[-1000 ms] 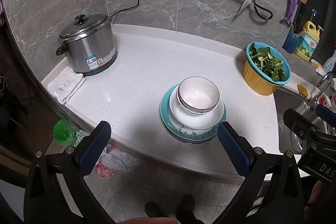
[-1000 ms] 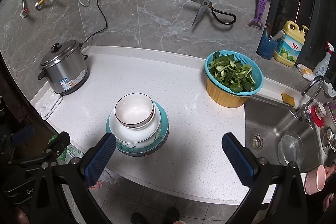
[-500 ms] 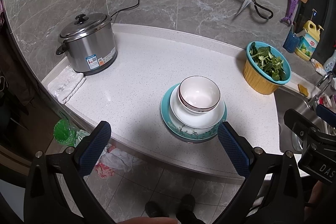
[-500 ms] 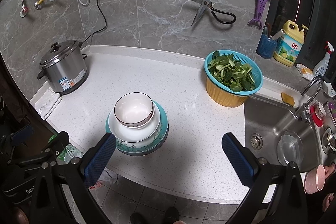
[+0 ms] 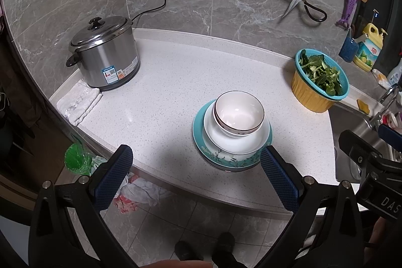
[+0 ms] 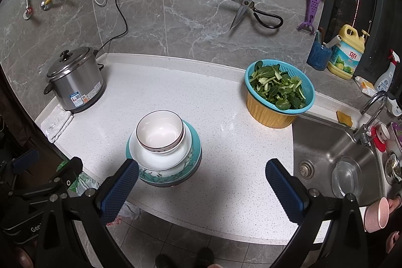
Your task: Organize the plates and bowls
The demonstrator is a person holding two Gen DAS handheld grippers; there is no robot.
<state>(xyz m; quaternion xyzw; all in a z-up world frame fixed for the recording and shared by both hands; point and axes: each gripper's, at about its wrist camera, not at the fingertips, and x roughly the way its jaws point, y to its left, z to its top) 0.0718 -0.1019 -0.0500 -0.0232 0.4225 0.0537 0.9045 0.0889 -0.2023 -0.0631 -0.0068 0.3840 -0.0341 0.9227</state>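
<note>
— Where are the dishes?

— Stacked near the front edge of the white counter (image 5: 176, 82). A teal plate (image 5: 198, 132) with a flower pattern on its rim sits at the bottom, a white bowl (image 5: 238, 145) rests in it, and a small bowl (image 5: 238, 113) with a dark rim sits on top, leaning a little to one side.

— And the grippers?

— Both hang back over the floor, off the counter. The left gripper (image 5: 196, 175) has its fingers spread wide with nothing between them; its right finger (image 5: 279, 182) sits just in front of the plate's rim. The right gripper (image 6: 201, 187) is spread wide too and empty, with its left finger (image 6: 120, 190) overlapping the plate's near edge in the view.

— What else is on the counter?

— A steel rice cooker (image 5: 103, 57) at the back left with a folded cloth (image 5: 78, 102) beside it, and a basket of greens (image 6: 279, 94) near the sink (image 6: 334, 155).
</note>
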